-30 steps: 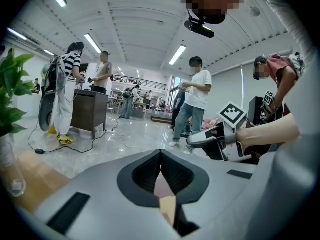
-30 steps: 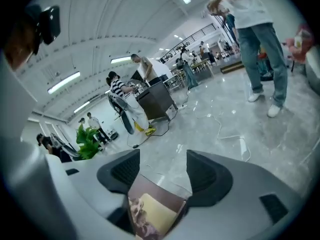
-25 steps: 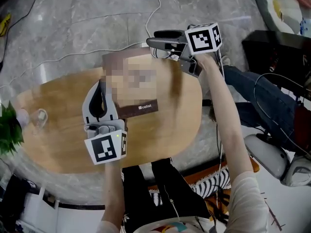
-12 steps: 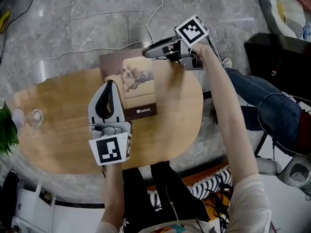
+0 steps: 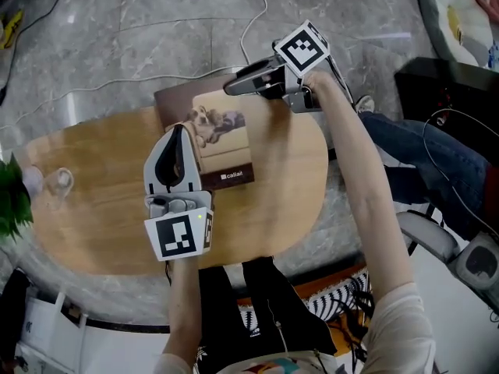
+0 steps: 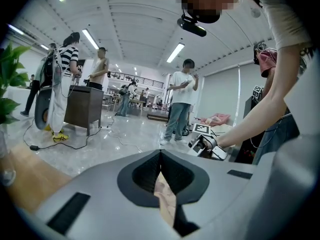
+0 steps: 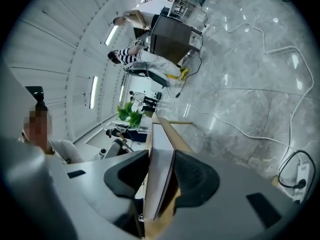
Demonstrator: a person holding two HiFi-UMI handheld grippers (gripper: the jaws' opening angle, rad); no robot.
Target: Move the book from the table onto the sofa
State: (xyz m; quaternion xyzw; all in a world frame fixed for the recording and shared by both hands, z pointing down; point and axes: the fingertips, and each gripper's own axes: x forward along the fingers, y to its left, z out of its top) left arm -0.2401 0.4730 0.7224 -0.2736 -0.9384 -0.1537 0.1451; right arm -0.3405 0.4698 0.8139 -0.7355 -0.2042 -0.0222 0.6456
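The book (image 5: 222, 142), with a dog on its cover, lies on the far part of the oval wooden table (image 5: 281, 201). Its far edge sticks out past the rim. My left gripper (image 5: 178, 131) rests over the book's near-left edge, and in the left gripper view its jaws (image 6: 160, 156) are shut on a thin tan edge of the book (image 6: 165, 201). My right gripper (image 5: 231, 86) reaches in from the right at the book's far edge. In the right gripper view its jaws (image 7: 162, 154) are closing, with the book's edge (image 7: 159, 184) filling the gap between the pads.
A clear glass (image 5: 61, 184) and a green plant (image 5: 12, 201) stand at the table's left end. White cables (image 5: 249, 22) run over the marble floor beyond the table. A seated person's legs (image 5: 421, 154) and a black box (image 5: 444, 76) are to the right.
My right gripper swung left and down onto the book's far edge, and its jaws narrowed around it. The left gripper stayed where it was.
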